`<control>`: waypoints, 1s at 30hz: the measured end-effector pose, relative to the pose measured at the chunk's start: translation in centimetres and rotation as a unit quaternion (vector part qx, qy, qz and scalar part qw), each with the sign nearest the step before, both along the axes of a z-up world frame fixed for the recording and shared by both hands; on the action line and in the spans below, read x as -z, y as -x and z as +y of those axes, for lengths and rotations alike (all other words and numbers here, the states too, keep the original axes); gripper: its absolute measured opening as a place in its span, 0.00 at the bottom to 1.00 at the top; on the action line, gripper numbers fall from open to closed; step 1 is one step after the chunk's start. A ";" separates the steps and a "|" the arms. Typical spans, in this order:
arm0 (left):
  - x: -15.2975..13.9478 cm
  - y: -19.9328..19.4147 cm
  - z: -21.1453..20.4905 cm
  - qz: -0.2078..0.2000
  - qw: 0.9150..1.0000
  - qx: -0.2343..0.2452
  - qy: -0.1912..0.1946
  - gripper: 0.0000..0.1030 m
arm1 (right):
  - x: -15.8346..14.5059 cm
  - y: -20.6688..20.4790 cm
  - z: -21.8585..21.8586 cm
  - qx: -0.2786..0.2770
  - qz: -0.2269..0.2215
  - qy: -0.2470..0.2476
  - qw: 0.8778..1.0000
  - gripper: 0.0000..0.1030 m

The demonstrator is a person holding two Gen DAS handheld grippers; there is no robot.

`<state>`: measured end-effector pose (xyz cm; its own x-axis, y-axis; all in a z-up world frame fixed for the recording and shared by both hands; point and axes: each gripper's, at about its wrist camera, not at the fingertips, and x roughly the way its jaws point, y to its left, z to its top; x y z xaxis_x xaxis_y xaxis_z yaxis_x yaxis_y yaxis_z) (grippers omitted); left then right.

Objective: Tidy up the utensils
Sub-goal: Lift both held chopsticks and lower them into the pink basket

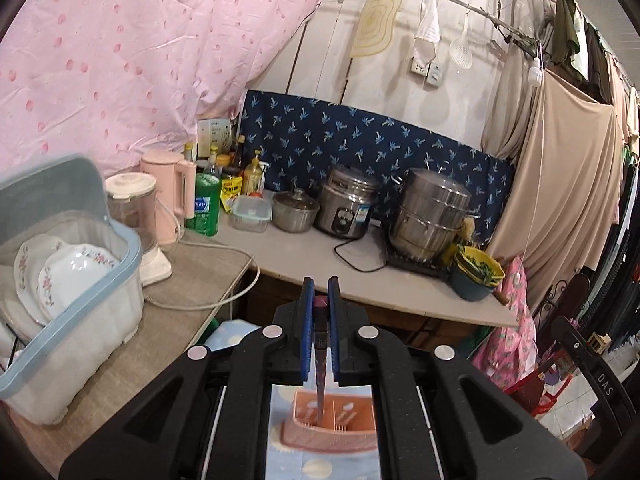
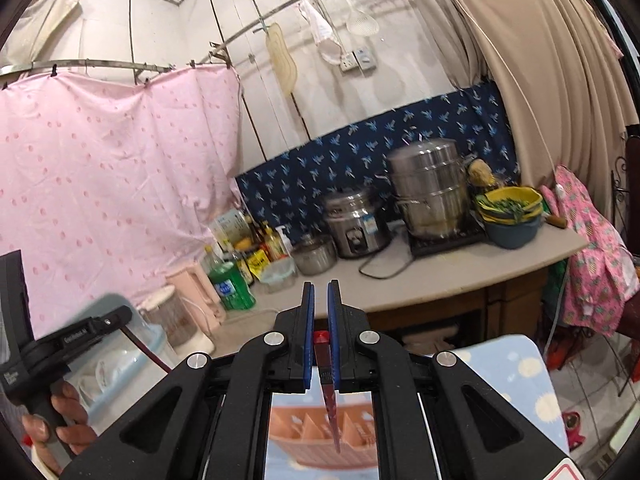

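My left gripper (image 1: 321, 284) is shut on a slim knife (image 1: 320, 364) with a dull pink handle end. Its dark blade hangs straight down between the blue pads. The tip shows over the left compartment of a pink utensil holder (image 1: 344, 420); whether it is inside I cannot tell. My right gripper (image 2: 321, 288) is shut on a red knife (image 2: 330, 400), whose blade hangs down over the same pink utensil holder (image 2: 304, 436), blurred below. A person's hand (image 2: 60, 416) holds the left gripper's handle at the lower left of the right wrist view.
The holder stands on a light blue dotted cloth (image 1: 320, 468). A blue-rimmed dish rack (image 1: 80, 280) with plates sits left, beside a blender (image 1: 136, 220), a pink kettle (image 1: 168, 196) and a green bottle (image 1: 206, 204). Pots (image 1: 432, 216) and a rice cooker (image 1: 346, 208) line the grey counter (image 1: 400, 284).
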<state>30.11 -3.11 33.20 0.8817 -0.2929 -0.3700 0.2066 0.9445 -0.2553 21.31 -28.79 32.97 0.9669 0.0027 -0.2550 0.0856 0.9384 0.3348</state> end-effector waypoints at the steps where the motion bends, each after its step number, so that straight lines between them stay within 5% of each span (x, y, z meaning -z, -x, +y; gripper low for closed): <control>1: 0.1 -0.6 -0.4 -0.002 1.000 -0.002 -0.002 0.06 | -0.1 -0.8 0.2 -0.002 -0.002 0.001 1.000 0.06; 18: 9.9 -6.2 -1.9 0.077 0.997 0.002 -0.030 0.06 | 7.4 -7.2 0.5 -0.023 0.069 -0.022 0.997 0.06; 30: 11.4 -6.5 -1.9 0.096 0.995 0.001 -0.033 0.06 | 2.1 -7.1 1.3 -0.025 0.006 0.004 1.000 0.06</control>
